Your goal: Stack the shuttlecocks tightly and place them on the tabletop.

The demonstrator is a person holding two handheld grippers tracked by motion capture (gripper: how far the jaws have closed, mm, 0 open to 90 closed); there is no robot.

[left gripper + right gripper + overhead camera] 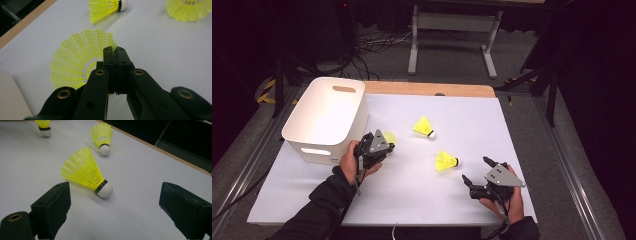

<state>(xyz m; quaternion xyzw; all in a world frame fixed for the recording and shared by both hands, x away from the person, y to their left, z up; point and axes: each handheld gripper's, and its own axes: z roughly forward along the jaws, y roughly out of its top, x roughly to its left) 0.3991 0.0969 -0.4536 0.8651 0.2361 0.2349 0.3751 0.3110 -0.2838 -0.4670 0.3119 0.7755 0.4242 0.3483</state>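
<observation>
High view, nearest edge first: right gripper (pixel 474 171) low on the white table top (pixel 522 150), jaws spread wide, nothing between them. Just ahead of it, lying on its side, a yellow shuttlecock (pixel 446 161), white cork pointing right, clear of both jaws. Across on the near left, left gripper (pixel 384 141) clamped tight on the rim of a second yellow shuttlecock (pixel 390 138), right beside the white plastic bin (pixel 327 117). Farther out, mid-table, a third shuttlecock (pixel 424 127), also on its side, well apart from either gripper. Beyond that, the wooden table edge (pixel 427 89), then a grey floor with a white table frame (pixel 452 30) and cables at the back.

Left gripper view: jaws pressed together on the mesh skirt edge of the held shuttlecock (pixel 80 60) (open end toward the camera, cork hidden); whether it is lifted off the surface, hard to tell. Two more shuttlecocks farther up.

Right gripper view: jaws far apart, the nearest shuttlecock (pixel 86 175) resting between and just past them, untouched, cork (pixel 105 190) down on the table; the other two farther back.
</observation>
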